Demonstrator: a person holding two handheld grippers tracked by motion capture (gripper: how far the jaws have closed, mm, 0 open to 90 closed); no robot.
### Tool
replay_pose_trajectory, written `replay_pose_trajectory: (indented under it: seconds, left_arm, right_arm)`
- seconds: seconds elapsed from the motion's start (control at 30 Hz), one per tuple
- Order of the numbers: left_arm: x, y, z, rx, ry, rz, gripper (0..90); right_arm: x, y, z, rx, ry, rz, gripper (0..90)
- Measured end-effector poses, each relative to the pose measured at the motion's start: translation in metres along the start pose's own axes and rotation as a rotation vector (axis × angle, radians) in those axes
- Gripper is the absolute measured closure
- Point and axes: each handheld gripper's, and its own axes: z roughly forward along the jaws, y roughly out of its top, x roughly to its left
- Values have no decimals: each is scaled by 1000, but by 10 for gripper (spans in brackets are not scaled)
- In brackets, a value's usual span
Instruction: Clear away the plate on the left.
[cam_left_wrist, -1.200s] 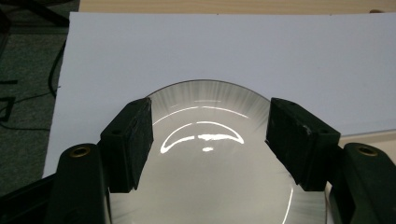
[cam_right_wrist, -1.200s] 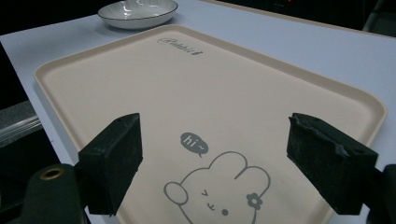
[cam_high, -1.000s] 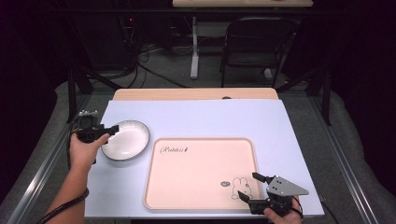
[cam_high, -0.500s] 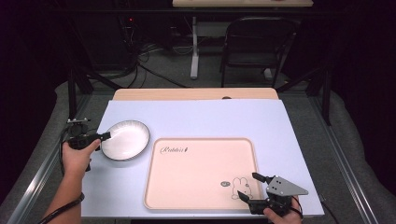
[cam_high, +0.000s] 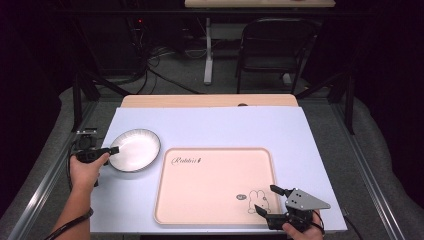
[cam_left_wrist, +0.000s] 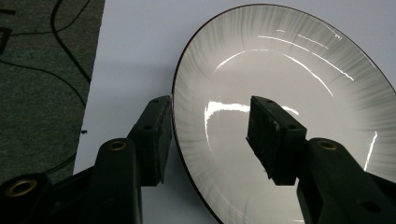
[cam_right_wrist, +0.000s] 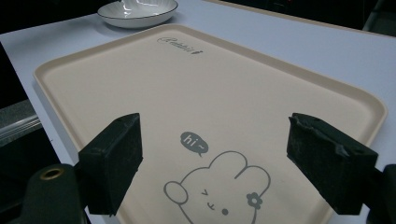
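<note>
A white ribbed plate with a dark rim (cam_high: 134, 149) (cam_left_wrist: 289, 84) lies on the table left of a cream tray (cam_high: 215, 185) printed with a rabbit. My left gripper (cam_high: 114, 150) (cam_left_wrist: 210, 135) straddles the plate's left rim, one jaw outside it and one over the plate's inside. Its jaws have just been closing, but both pads still stand off the rim, so it is open. My right gripper (cam_high: 267, 197) (cam_right_wrist: 219, 158) hovers wide open over the tray's (cam_right_wrist: 210, 84) near right corner, above the rabbit drawing. The plate (cam_right_wrist: 137, 11) appears far off beyond the tray.
The pale table top (cam_high: 210, 125) ends close to the left hand, with a metal rail (cam_high: 45, 180) and grey floor beyond. A wooden board (cam_high: 210, 101) lies along the far edge, and a black chair (cam_high: 272, 50) stands behind it.
My left gripper has sunk and drawn slightly leftward, down to the plate's left rim. The plate, the tray and my right gripper have stayed put.
</note>
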Motion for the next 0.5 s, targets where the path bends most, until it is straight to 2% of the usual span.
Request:
replay_pose_trajectory:
  seconds: [0.5]
  left_arm:
    - [4,-8,14,49,-7,-35,544]
  right_arm:
    - [0,0,0,0,0,0,178]
